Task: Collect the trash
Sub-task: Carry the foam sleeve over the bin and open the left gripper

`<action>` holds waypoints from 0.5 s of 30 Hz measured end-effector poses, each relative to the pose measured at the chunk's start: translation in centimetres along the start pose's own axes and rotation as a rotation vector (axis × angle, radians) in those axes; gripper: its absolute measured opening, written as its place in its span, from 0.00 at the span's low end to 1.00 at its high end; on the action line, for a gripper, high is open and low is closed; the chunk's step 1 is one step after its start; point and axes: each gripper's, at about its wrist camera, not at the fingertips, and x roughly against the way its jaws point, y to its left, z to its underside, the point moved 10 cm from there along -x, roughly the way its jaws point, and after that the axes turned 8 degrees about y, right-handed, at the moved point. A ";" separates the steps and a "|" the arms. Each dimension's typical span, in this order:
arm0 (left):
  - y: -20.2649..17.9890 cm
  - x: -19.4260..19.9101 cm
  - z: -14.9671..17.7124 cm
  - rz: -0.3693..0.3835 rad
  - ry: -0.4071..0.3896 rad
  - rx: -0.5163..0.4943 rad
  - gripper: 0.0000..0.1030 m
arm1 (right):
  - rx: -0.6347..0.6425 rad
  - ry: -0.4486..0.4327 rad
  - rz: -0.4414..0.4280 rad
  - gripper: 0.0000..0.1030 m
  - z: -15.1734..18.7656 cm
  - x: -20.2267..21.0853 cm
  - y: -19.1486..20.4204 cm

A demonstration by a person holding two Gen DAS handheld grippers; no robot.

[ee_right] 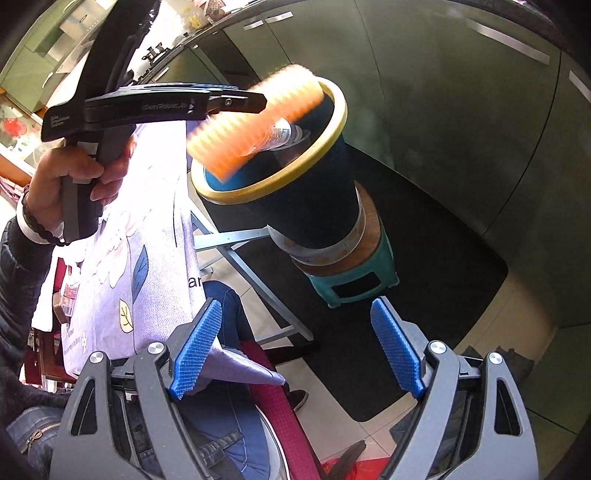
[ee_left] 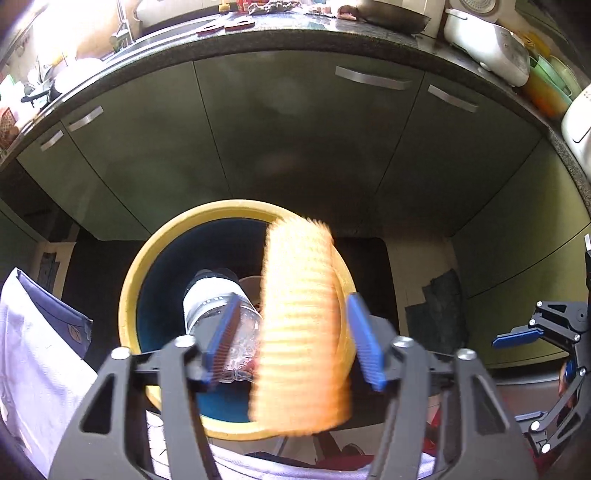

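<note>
A ribbed orange cup (ee_left: 301, 325) is blurred in mid-air between my left gripper's (ee_left: 293, 341) spread blue fingers, over the mouth of a dark bin with a yellow rim (ee_left: 127, 295). No pad touches it. A clear plastic bottle (ee_left: 214, 301) lies inside the bin. In the right wrist view the orange cup (ee_right: 255, 122) hangs at the bin rim (ee_right: 258, 188) just past the left gripper's tip, with the bottle (ee_right: 286, 134) behind it. My right gripper (ee_right: 295, 347) is open and empty, low and well short of the bin.
The bin stands on a teal stool (ee_right: 354, 280) on a black mat (ee_right: 443, 258) before green cabinets (ee_left: 295, 140). A cloth-covered table (ee_right: 140, 236) with a metal frame is left of the bin. The countertop (ee_left: 332, 33) holds pans and a rice cooker.
</note>
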 end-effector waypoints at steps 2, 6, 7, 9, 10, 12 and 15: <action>0.5 0.8 0.4 -0.004 -0.012 -0.002 0.62 | 0.003 0.000 0.002 0.80 0.0 0.0 0.2; 1.2 2.6 0.9 -0.017 -0.037 0.015 0.62 | 0.009 -0.010 0.005 0.80 -0.3 0.1 0.6; 1.4 3.3 1.1 -0.020 -0.045 0.018 0.62 | 0.013 -0.014 0.007 0.80 -0.5 0.1 0.9; 1.7 4.9 1.6 -0.024 -0.067 0.024 0.62 | 0.021 -0.022 0.009 0.80 -0.7 0.2 1.2; 1.9 5.8 2.1 -0.027 -0.083 0.029 0.62 | 0.026 -0.023 0.009 0.80 -0.8 0.2 1.5; 2.2 7.8 3.2 -0.035 -0.120 0.044 0.63 | 0.041 -0.022 0.011 0.80 -1.1 0.1 2.0; 2.7 11.1 5.7 -0.057 -0.191 0.069 0.69 | 0.070 -0.021 0.018 0.80 -1.7 -0.1 3.1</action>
